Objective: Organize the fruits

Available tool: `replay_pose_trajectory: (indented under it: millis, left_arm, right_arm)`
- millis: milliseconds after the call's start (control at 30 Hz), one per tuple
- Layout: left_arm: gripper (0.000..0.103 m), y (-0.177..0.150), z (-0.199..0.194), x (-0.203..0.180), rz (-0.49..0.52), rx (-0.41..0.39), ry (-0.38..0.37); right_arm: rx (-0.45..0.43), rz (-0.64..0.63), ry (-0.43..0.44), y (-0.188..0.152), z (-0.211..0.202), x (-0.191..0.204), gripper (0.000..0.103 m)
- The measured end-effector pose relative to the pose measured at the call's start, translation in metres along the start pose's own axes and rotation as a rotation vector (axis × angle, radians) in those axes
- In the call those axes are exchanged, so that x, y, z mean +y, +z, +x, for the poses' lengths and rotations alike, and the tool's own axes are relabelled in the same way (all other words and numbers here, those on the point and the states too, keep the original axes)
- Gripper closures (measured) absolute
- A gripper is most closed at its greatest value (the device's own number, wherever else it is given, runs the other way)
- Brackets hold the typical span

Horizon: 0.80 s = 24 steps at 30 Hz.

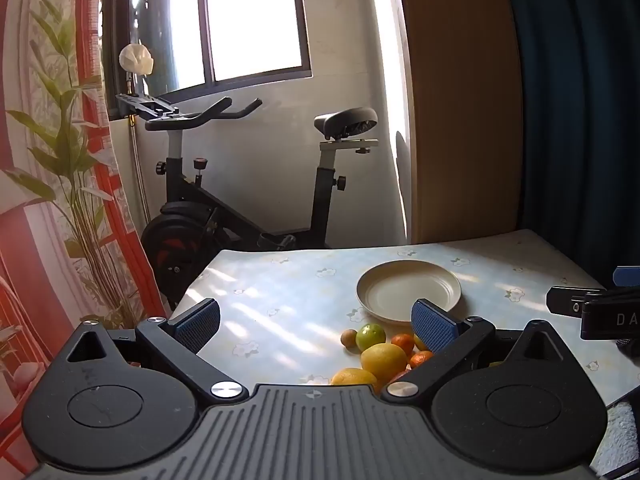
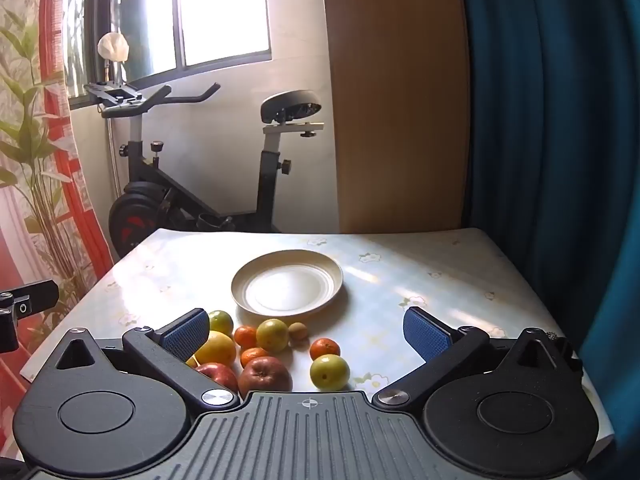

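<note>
Hovering above the near edge of the flower-patterned tablecloth-covered table (image 2: 400,264), the right gripper (image 2: 306,334) is standing with its blue-padded jaws spread as wide as they go, holding nothing. The loose cluster of fruit (image 2: 264,350) is lying directly ahead of and below it, mostly toward its left finger: a brownish-red apple (image 2: 265,374), a yellow-green round fruit (image 2: 329,372), small orange mandarins (image 2: 325,348) and a large yellow citrus (image 2: 216,348). The empty round cream plate (image 2: 287,283) is sitting just beyond the fruit, further forward along the fingers. The left gripper (image 1: 316,322) is likewise gaping wide and empty, and from it the fruit is lying off toward its right finger, partly hidden. The right gripper is judged nearer and better centred; the fruits being roundish, no long axis is dictating the approach.
</note>
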<state>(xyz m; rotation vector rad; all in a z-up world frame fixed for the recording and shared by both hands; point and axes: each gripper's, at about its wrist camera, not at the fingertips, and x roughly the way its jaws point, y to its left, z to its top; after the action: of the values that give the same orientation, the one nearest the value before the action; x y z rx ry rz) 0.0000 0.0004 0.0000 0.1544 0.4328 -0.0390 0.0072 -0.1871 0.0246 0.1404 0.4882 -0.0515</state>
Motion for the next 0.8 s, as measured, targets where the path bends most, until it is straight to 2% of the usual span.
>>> replay_pose_trajectory:
  millis: [200, 267, 800]
  left_arm:
    - [0.0, -0.002, 0.008, 0.014, -0.024, 0.005, -0.009]
    - [0.0, 0.0, -0.001, -0.006, 0.031, -0.021, 0.023]
    - [0.0, -0.002, -0.001, -0.002, 0.012, -0.023, 0.015]
  right_arm:
    - [-0.012, -0.003, 0.001, 0.001, -0.003, 0.001, 0.0]
    - [-0.006, -0.001, 0.001, 0.0, -0.001, 0.001, 0.0]
    - [-0.005, 0.0, -0.005, 0.0, -0.001, 0.001, 0.0]
